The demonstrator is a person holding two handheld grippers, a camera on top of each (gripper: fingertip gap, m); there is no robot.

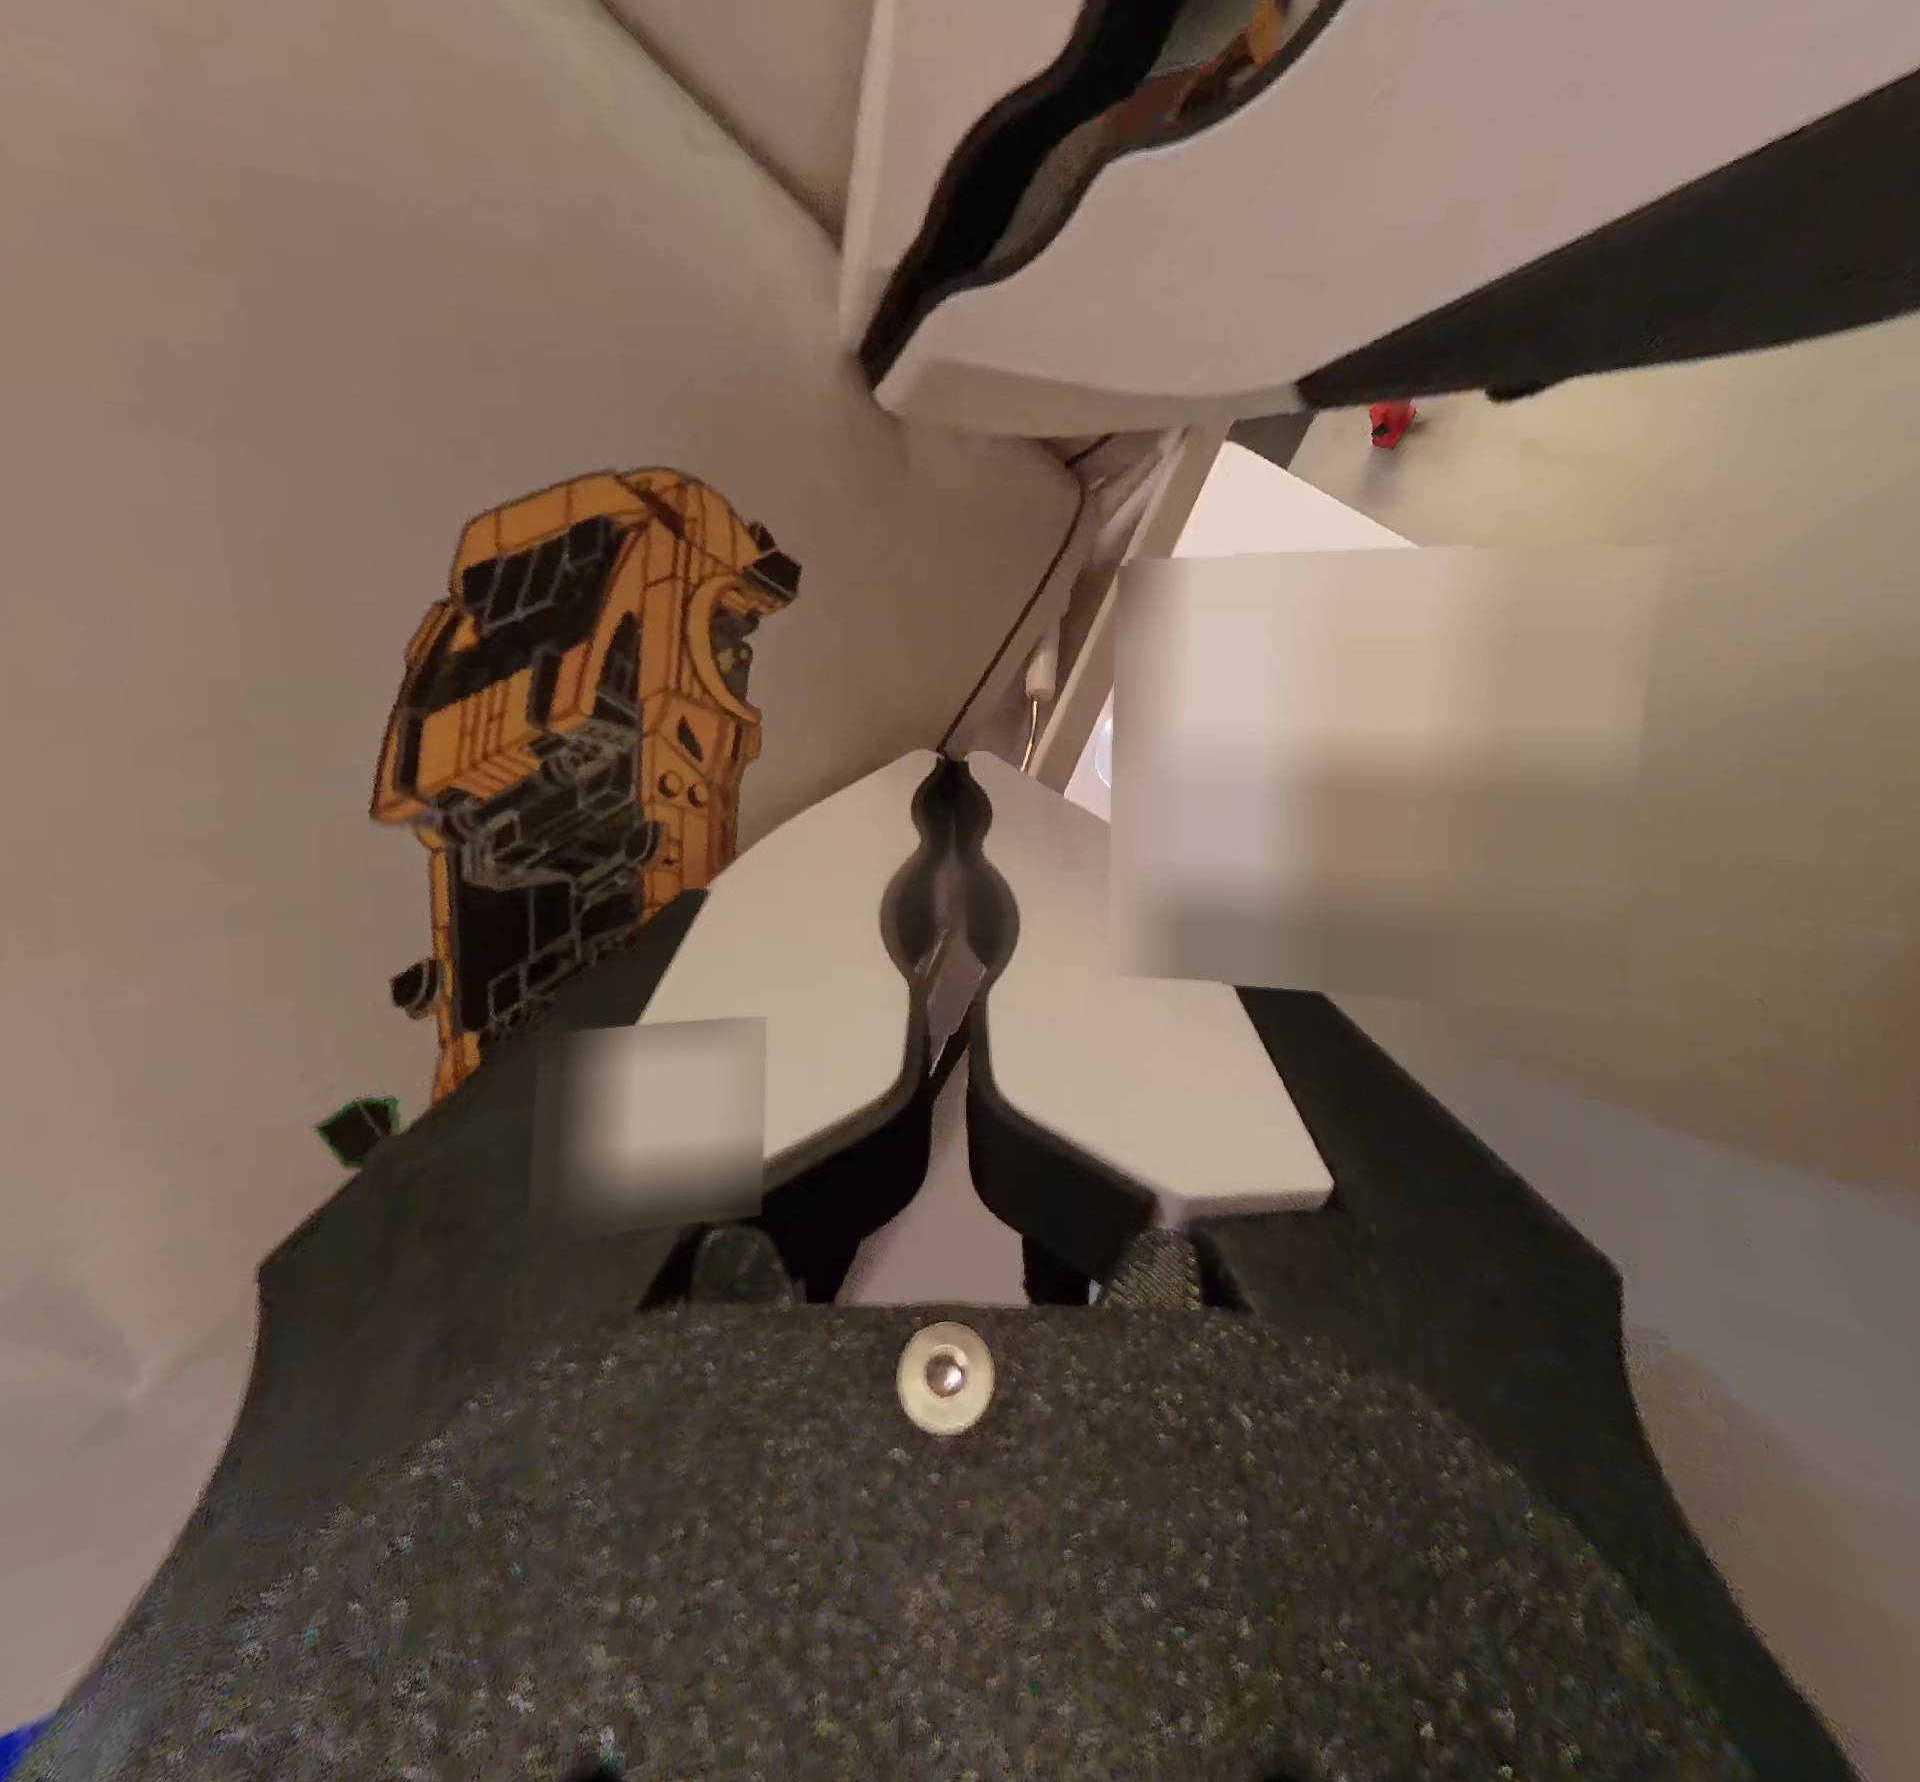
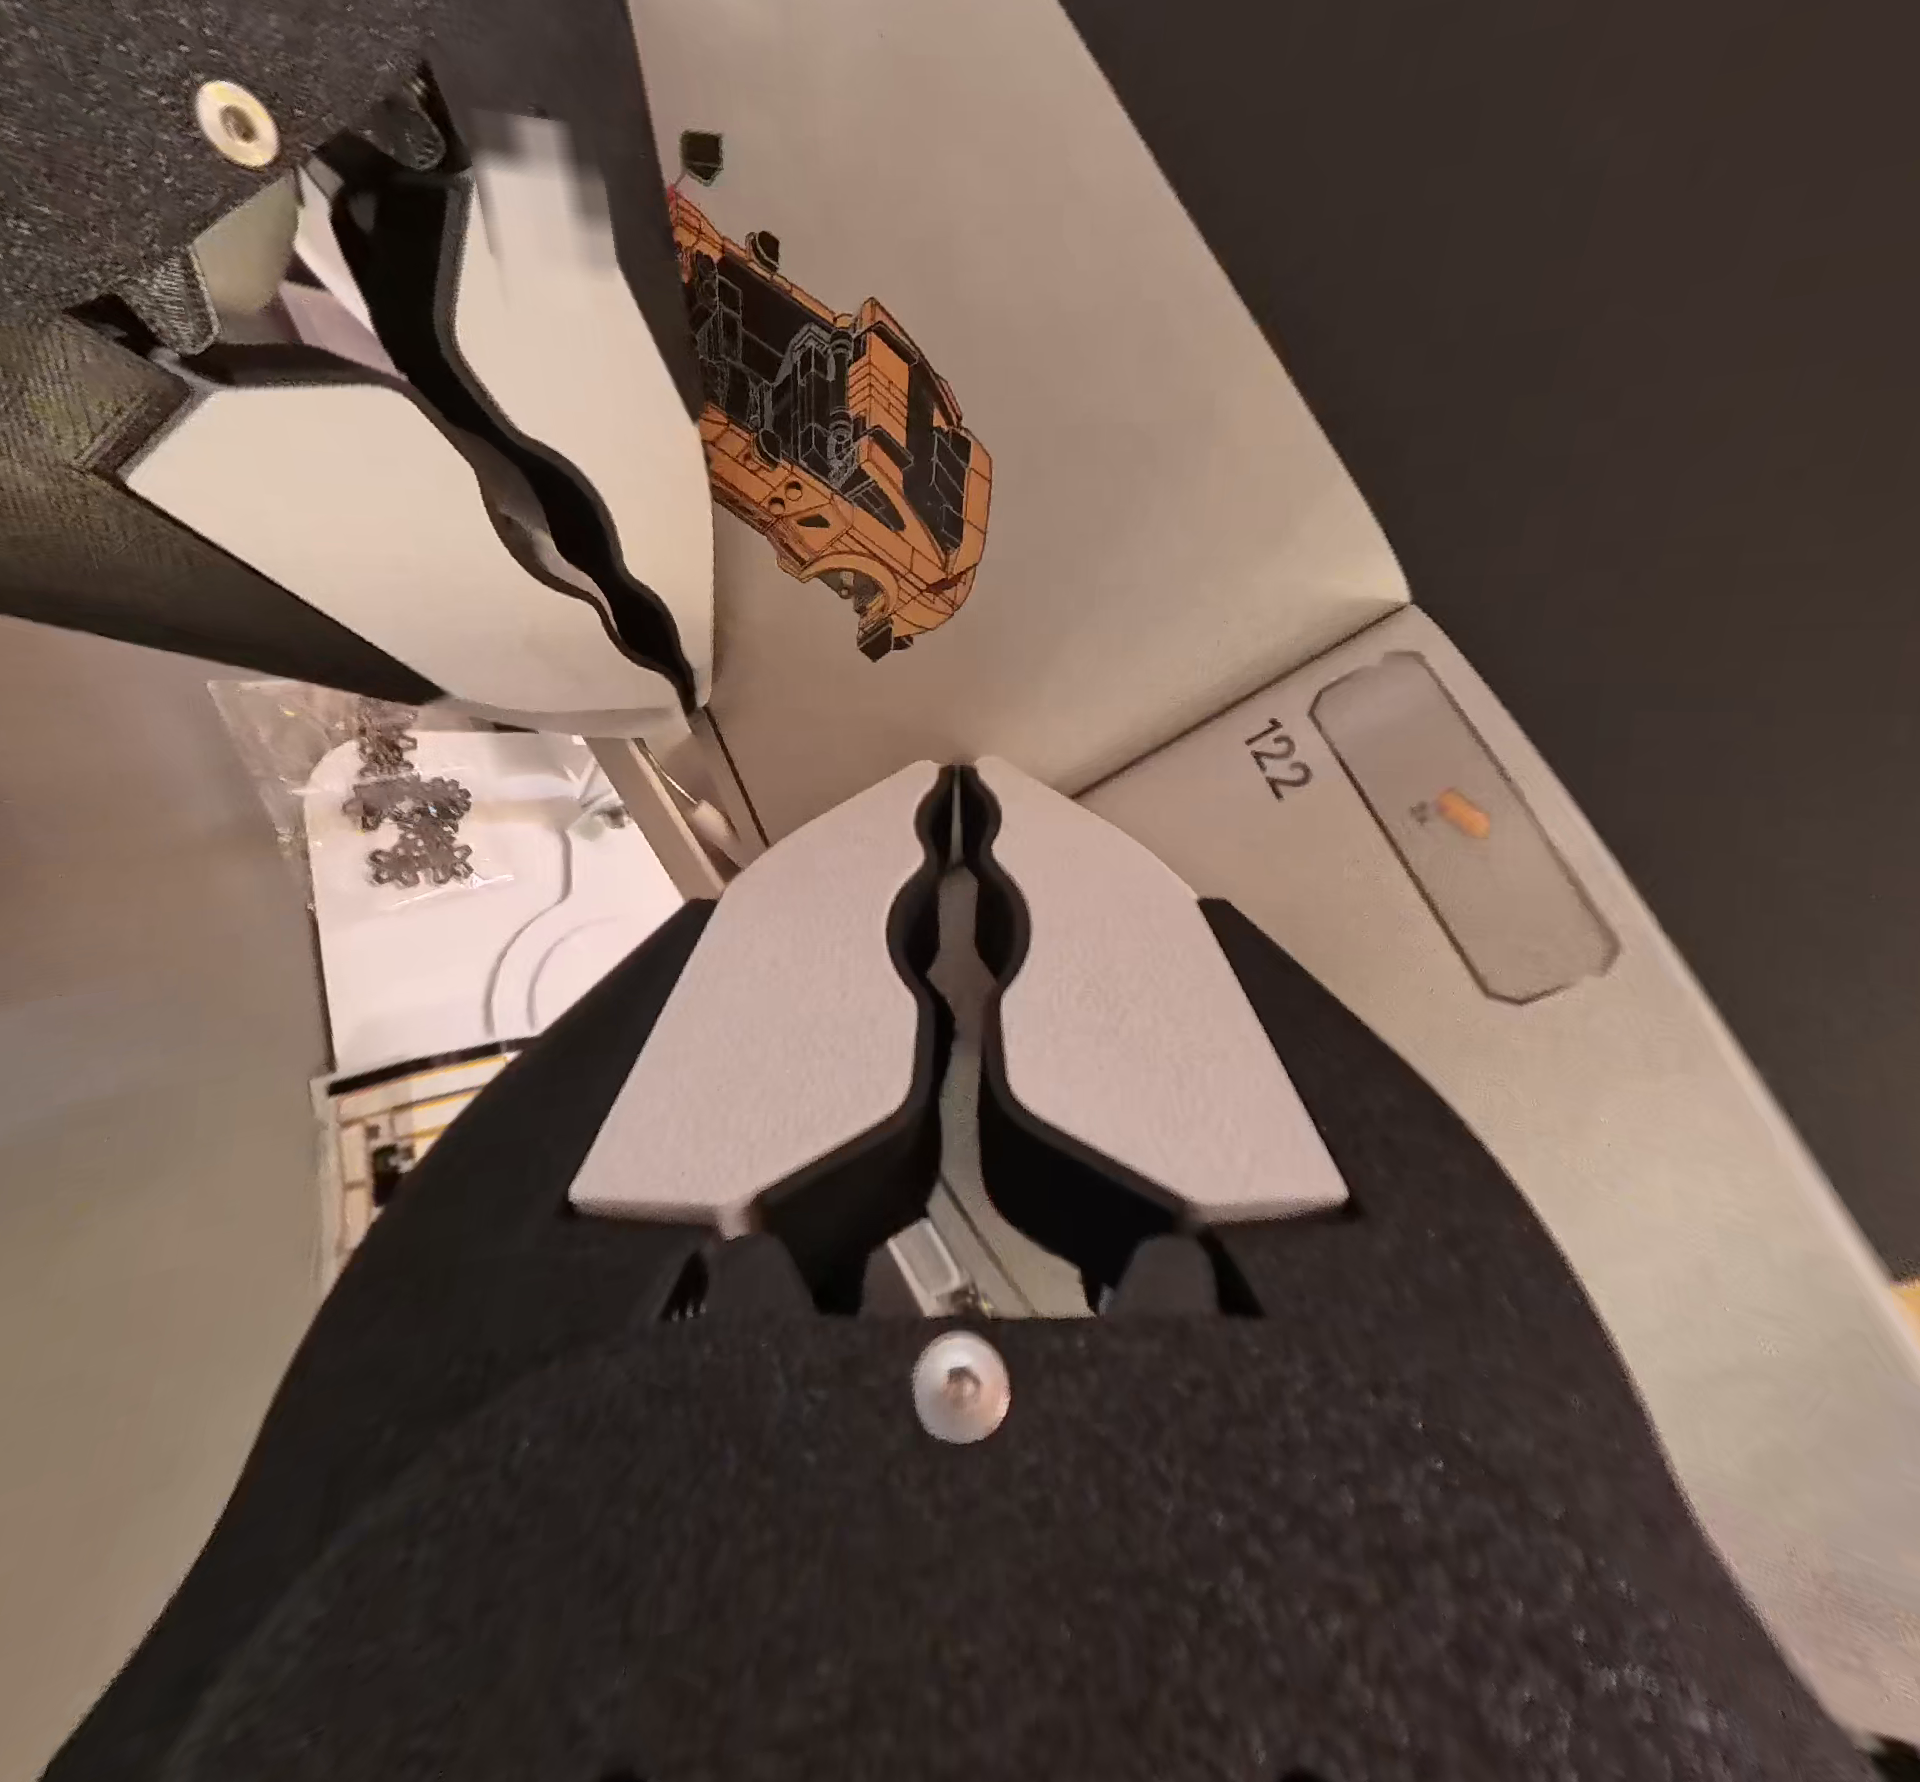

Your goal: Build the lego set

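The Lego instruction booklet is open, and its page with a drawing of an orange and black car fills the left of the left wrist view. My left gripper is shut on a thin page edge at the booklet's fold. My right gripper is above it, also shut. In the right wrist view my right gripper is shut on a page edge, with the car drawing beyond it. The left gripper comes in from the upper left, tip close to the same fold. A second page bends to the right.
A clear bag of small black Lego parts lies on white paper at the left. Another printed sheet lies below it. A small red piece sits at the far right. A dark surface lies beyond the booklet. Across from one pair of fingers to the other is roughly 7 cm. Both grippers' tips are roughly 25 cm from the small red piece.
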